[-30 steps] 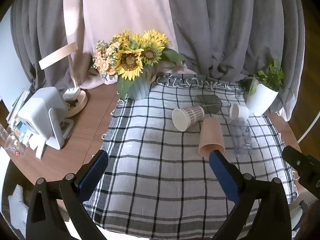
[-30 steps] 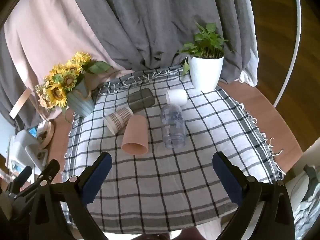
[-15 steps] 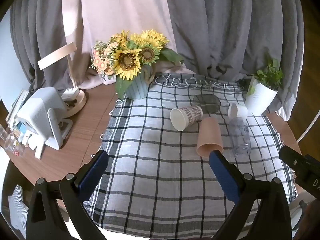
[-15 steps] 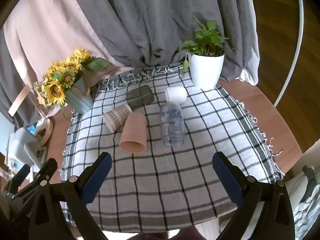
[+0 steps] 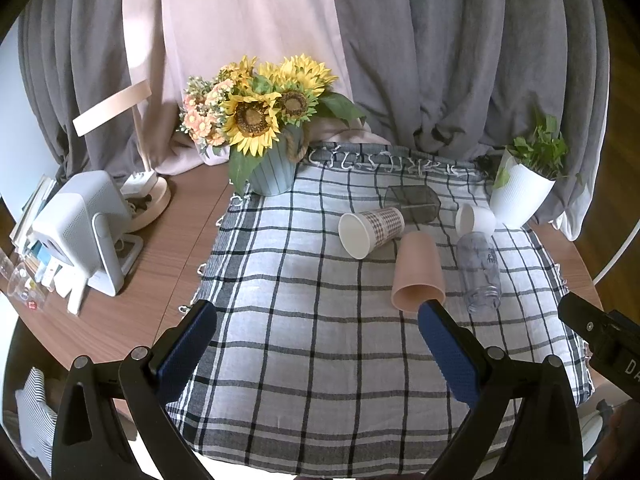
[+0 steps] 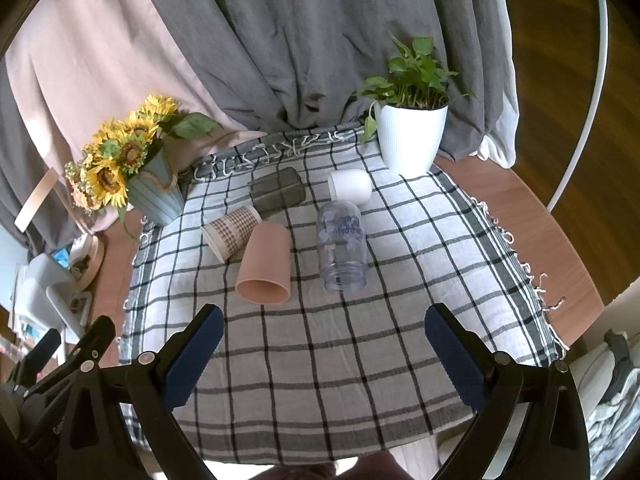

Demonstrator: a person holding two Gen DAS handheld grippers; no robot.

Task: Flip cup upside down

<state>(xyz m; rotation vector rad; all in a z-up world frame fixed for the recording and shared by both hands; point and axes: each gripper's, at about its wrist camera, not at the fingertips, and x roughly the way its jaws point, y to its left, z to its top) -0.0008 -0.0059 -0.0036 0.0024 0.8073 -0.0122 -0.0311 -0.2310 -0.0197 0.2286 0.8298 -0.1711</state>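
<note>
Checked grey-and-white cloth (image 6: 340, 360) covers most of the round wooden counter (image 5: 160, 248), and five vessels lie on their sides in a loose cluster toward its far half. Nearest the cameras is a pink cup (image 6: 265, 264) with its open mouth facing the viewer; its side touches a patterned paper cup (image 6: 232, 230) on its left, whose white mouth points left and forward. To the right of the pink cup, a little apart from it, lies a clear plastic bottle (image 6: 342, 246) with blue print, mouth toward the viewer. Behind the bottle sits a small white cup (image 6: 350, 187), and a dark translucent container (image 6: 276, 194) lies behind the paper cup. A blue vase of sunflowers (image 5: 272, 164) stands at the cloth's far left corner, a white potted plant (image 6: 410, 136) at the far right. The left gripper (image 5: 316, 328) and the right gripper (image 6: 324, 332) both hang above the near part of the cloth, jaws spread wide and holding nothing, well short of the cups.
</note>
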